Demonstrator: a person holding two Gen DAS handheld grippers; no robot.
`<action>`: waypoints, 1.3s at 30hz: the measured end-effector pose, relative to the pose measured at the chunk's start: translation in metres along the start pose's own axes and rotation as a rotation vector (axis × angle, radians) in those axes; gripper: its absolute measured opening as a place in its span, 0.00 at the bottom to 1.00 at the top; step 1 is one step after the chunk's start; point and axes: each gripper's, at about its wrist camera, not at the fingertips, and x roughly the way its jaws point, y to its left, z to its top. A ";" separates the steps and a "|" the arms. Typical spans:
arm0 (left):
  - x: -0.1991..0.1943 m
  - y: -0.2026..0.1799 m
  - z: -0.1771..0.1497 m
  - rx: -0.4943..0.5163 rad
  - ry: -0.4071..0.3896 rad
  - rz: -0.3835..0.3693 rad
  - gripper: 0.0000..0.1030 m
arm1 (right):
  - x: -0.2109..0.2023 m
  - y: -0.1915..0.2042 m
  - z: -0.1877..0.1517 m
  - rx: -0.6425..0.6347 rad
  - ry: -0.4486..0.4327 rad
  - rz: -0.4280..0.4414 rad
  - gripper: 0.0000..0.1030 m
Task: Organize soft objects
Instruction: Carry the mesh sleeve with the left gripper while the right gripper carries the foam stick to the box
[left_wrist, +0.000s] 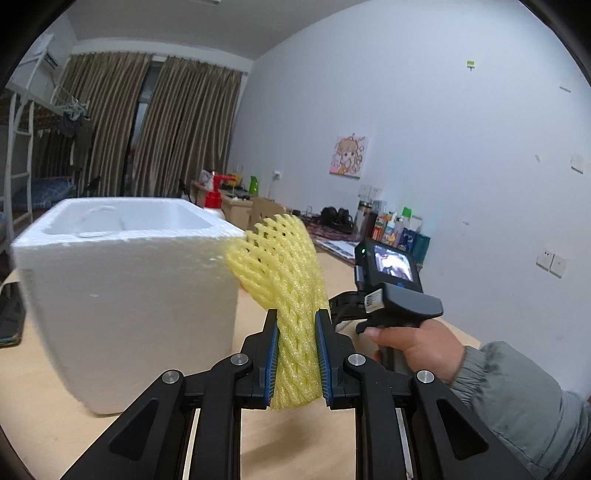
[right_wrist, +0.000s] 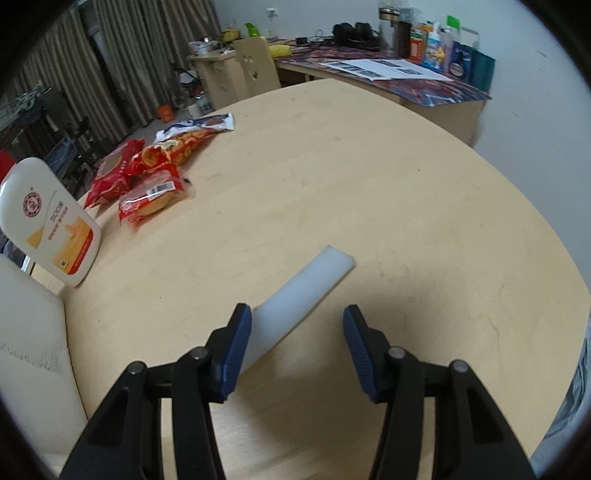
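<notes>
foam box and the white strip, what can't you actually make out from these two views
- Foam box interior, left wrist view: the near wall hides the bottom, so its contents cannot be told.
- Yellow foam net, left wrist view: its lower end is hidden between the left tongs.
- White foam strip, right wrist view: its near end is covered by the left pad of the open right tongs; contact cannot be told.
- White bottle label: too small to read.

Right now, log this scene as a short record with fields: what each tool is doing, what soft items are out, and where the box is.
left tool: shut on yellow foam net
right tool: open, over white foam strip, not gripping
box: white foam box on table, left of the net, top open
table: round, light wood
other items: snack packets, white bottle
</notes>
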 end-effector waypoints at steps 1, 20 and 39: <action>-0.006 0.000 0.000 -0.002 -0.010 0.001 0.19 | 0.000 0.001 0.000 0.012 0.000 -0.010 0.56; -0.105 0.018 -0.012 -0.032 -0.123 0.160 0.19 | 0.008 0.039 0.000 0.049 -0.011 -0.158 0.60; -0.125 0.038 -0.008 -0.018 -0.128 0.371 0.19 | -0.002 0.024 -0.007 0.005 -0.095 -0.081 0.17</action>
